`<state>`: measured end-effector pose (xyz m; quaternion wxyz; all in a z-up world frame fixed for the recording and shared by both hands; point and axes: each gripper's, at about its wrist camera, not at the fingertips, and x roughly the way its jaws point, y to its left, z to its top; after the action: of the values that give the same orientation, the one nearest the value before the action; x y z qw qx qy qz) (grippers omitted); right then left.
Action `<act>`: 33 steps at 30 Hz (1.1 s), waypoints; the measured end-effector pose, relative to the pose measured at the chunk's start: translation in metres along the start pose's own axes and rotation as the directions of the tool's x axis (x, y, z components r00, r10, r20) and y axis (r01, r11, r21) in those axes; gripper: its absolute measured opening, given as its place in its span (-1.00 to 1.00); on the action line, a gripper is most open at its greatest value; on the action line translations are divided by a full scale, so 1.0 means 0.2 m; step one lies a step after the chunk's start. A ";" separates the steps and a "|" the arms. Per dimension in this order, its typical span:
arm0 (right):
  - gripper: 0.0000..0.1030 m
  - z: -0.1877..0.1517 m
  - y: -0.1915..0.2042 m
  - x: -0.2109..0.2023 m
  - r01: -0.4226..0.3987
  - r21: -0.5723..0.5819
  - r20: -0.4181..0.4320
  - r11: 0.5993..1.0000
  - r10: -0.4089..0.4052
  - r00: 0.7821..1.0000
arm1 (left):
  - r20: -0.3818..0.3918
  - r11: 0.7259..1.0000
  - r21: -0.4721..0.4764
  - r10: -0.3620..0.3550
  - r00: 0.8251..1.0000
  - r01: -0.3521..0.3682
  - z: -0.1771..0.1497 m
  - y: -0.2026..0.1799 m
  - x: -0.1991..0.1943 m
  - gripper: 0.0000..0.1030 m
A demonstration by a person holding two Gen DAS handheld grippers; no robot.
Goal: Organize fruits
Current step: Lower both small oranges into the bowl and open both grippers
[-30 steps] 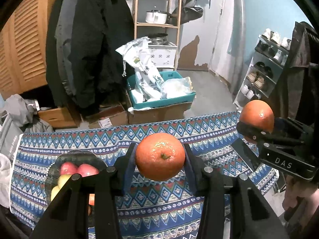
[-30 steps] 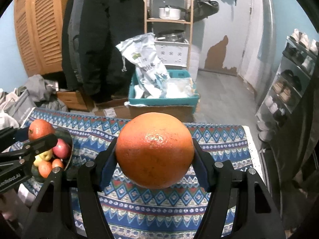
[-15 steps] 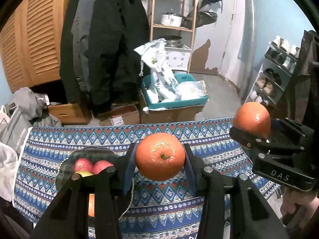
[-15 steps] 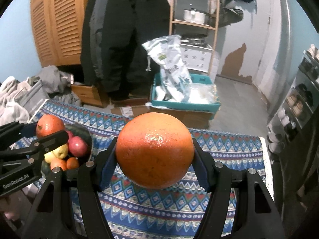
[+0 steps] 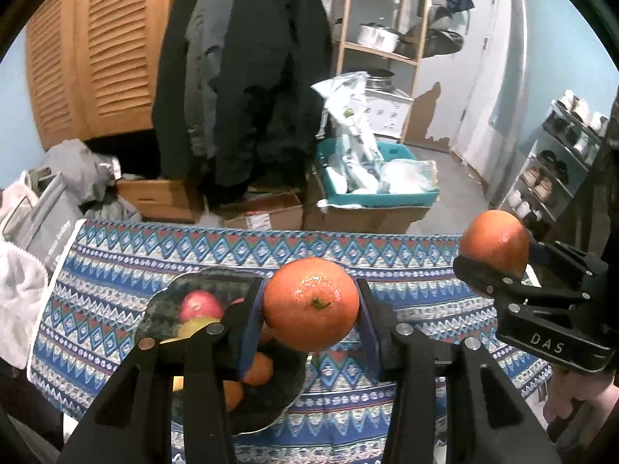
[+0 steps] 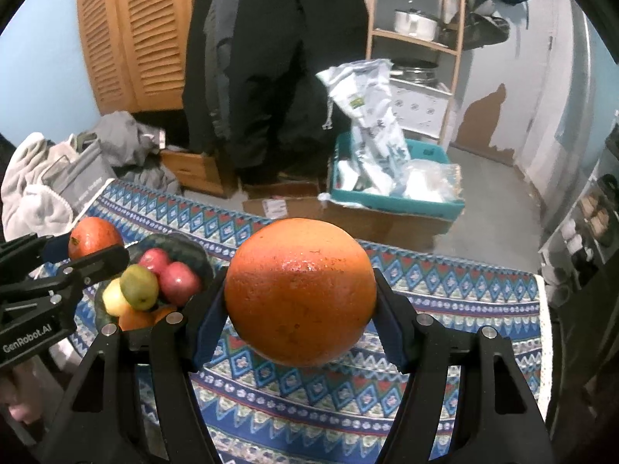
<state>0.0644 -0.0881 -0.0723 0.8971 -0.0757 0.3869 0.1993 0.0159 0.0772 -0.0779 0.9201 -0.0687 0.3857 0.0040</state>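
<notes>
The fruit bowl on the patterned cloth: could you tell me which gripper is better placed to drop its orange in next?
Probably the left gripper: its orange hangs right beside the bowl, while the right gripper sits farther off.

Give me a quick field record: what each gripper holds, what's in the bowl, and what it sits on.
left gripper: shut on small orange
right gripper: shut on large orange
bowl: dark, on the patterned cloth
bowl contents: red apples, green fruit, yellow fruit, small oranges
</notes>
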 end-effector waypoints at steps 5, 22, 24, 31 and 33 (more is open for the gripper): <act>0.32 0.02 0.10 0.08 -0.033 -0.020 -0.020 0.999 0.033 0.999 | -0.008 0.999 -0.041 0.027 1.000 -0.027 -0.01 0.13 0.01 -0.12; 0.32 0.00 0.40 0.36 -0.144 -0.054 -0.106 0.988 0.138 0.985 | -0.134 0.976 -0.160 0.126 0.983 -0.147 -0.25 0.51 0.14 -0.12; 0.32 -0.01 0.43 0.39 -0.152 -0.062 -0.120 0.986 0.144 0.982 | -0.152 0.974 -0.171 0.121 0.981 -0.147 -0.27 0.53 0.16 -0.12; 0.33 -0.08 0.52 0.50 -0.179 -0.095 -0.176 0.979 0.160 0.971 | -0.216 0.970 -0.174 0.131 0.967 -0.171 -0.33 0.55 0.26 -0.11; 0.33 -0.09 0.53 0.52 -0.185 -0.098 -0.193 0.978 0.163 0.967 | -0.235 0.969 -0.174 0.131 0.963 -0.174 -0.35 0.55 0.28 -0.12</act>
<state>0.0725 0.0346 -0.1592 0.8307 -0.1111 0.4611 0.2915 -0.0005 0.1748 -0.1799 0.8573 -0.1274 0.4877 0.1047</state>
